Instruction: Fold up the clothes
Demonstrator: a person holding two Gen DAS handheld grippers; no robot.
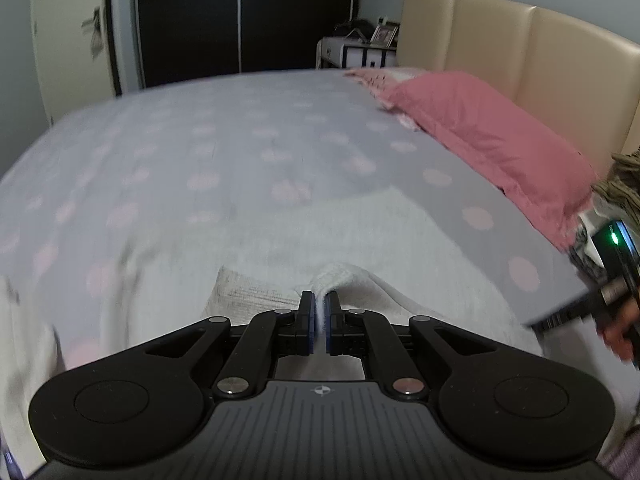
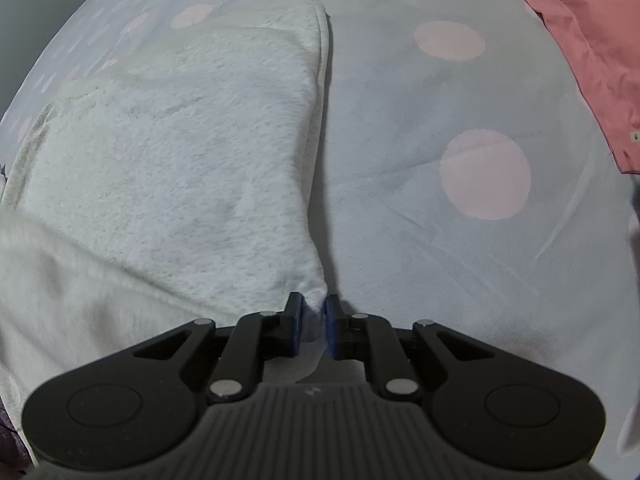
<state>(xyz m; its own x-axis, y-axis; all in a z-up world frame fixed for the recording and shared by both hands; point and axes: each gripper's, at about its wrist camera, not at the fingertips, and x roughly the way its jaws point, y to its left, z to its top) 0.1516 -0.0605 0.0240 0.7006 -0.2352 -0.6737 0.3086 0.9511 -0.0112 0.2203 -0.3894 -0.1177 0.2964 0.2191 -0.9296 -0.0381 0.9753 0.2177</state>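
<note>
The white fleecy garment lies spread on the bed, ahead of and to the left of the right tongs, with its long straight edge running away from their tips. It looks plush, thick and limp: light to lift, with no stiffness, so any part not held will likely sag and drag over the bedcover. The pile should give the pads good friction, but a thick fold can bunch and creep out of a shallow pinch.

The right tongs are nearly shut, pads pressing on a small tuft at the garment's near corner, with the dotted bedcover to their right. The left tongs are closed tight on a raised ridge of the same cloth, which peaks just ahead of their tips and falls away on both sides; the view is blurred.

Corners and hemmed edges seem the best places to take hold, since they carry the whole panel evenly; a deeper bite than the right tongs now have would likely be safer.

Beyond the garment, a pink pillow lies far right of the left tongs, against the headboard.
</note>
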